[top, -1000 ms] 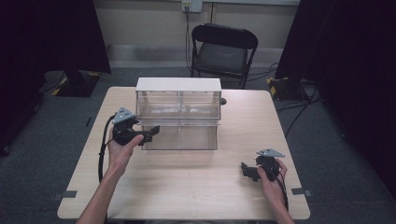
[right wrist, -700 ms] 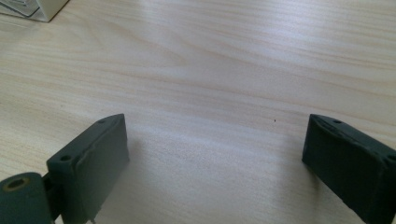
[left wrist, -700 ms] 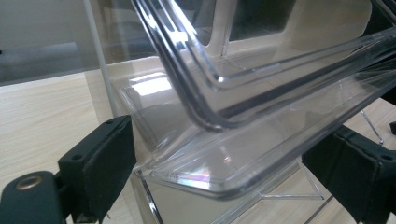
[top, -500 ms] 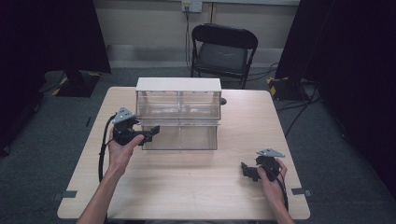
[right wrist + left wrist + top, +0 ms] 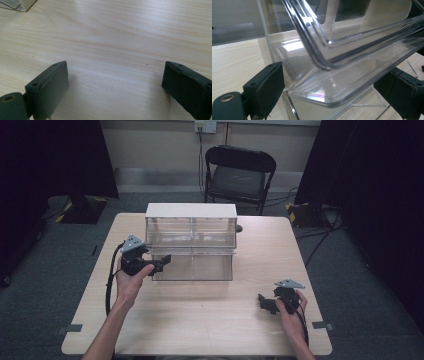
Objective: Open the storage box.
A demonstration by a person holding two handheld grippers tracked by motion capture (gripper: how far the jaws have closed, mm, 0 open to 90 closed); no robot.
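The clear drawer [image 5: 200,267] sat pulled out of the lower level of the drawer cabinet [image 5: 191,211], standing forward of the cabinet's front face on the person's side. Its long axis ran along that front face, from the cabinet's left end to its right, and its open top faced up. How far it tilted I could not tell.

The left gripper [image 5: 162,261] was at the cabinet's front left, right at the drawer's left end. It pointed along the drawer's length toward the cabinet's right end. In the left gripper view its jaws stood on either side of the drawer's rim and corner [image 5: 342,82], one black jaw at each edge of the clear plastic. Whether the pads pressed on the plastic or merely flanked it I could not tell.

The right gripper [image 5: 263,302] lay well in front of the cabinet's right end, well apart from the drawer. Its jaws were spread wide over the bare table [image 5: 200,330] with nothing between them.

I judged the left hand much the nearer, and any push or pull on the drawer would run straight across its long axis, toward or away from the cabinet
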